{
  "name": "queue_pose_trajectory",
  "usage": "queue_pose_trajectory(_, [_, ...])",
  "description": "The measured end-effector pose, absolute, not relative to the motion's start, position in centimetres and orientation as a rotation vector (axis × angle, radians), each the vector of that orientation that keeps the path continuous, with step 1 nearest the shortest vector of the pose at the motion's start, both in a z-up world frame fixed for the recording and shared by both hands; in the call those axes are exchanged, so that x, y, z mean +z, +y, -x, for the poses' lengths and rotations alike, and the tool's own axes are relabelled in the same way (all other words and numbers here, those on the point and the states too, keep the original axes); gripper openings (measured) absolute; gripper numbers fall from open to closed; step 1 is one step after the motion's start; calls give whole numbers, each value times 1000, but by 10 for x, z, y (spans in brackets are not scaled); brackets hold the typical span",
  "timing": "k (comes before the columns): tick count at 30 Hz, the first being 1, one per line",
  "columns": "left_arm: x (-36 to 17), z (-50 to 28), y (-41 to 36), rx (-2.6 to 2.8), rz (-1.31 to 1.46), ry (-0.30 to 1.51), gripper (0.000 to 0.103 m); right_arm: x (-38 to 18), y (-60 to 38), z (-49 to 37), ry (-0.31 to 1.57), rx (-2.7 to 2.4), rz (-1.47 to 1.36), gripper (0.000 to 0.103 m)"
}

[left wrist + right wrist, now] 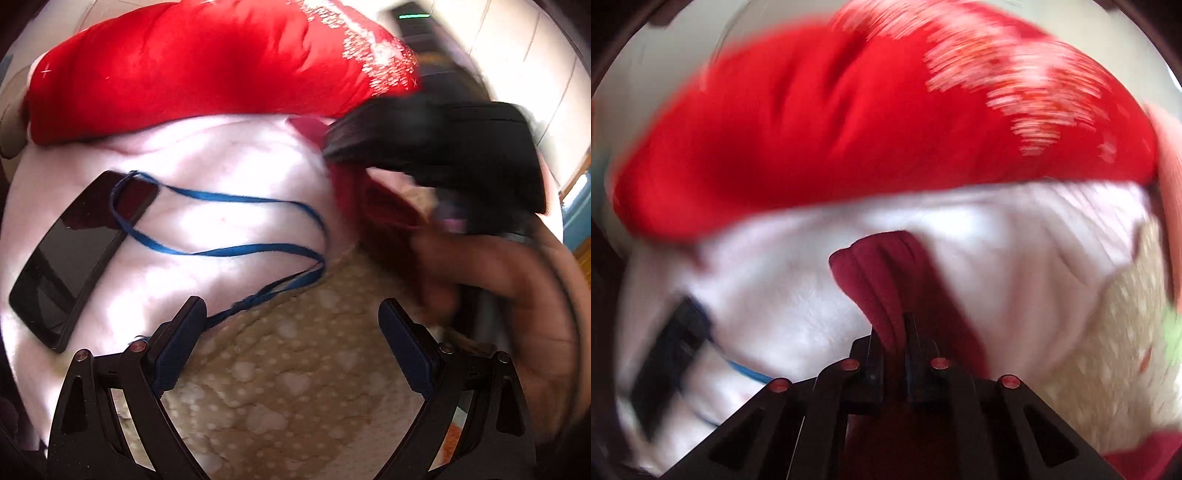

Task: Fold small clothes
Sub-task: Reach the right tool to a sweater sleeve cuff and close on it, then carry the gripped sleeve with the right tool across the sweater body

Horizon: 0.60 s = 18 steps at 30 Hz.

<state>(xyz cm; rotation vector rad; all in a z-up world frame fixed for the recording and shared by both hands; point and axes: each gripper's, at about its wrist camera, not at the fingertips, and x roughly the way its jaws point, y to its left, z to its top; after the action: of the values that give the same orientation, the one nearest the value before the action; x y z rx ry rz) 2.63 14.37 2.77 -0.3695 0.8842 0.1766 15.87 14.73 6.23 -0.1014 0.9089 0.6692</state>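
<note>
Mostly blurred: right tongs (894, 332) pinching dark red cloth (882, 280)

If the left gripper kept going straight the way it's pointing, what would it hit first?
Probably the tan spotted cloth lying between the open fingers of the left gripper. Past it come the blue lanyard and the white cloth, though depth is hard to judge in this view.

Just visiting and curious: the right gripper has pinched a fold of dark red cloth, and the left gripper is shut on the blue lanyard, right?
Not quite. The right gripper does pinch the dark red cloth, but the left gripper is open, its fingers wide apart above the beige spotted fabric. The blue lanyard only passes beside one finger, as the left wrist view shows.
</note>
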Motion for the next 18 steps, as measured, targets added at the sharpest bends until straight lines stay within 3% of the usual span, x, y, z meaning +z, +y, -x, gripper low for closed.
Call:
queue_pose_trajectory(9, [44, -21, 115, 94, 347, 822, 94, 177, -53, -56, 617, 516, -107, 7])
queue_pose_trajectory(13, [50, -17, 95, 56, 302, 789, 94, 175, -153, -14, 594, 288, -157, 7])
queue_pose_trajectory(18, [53, -20, 55, -16, 235, 769, 94, 134, -258, 8, 644, 12, -280, 7])
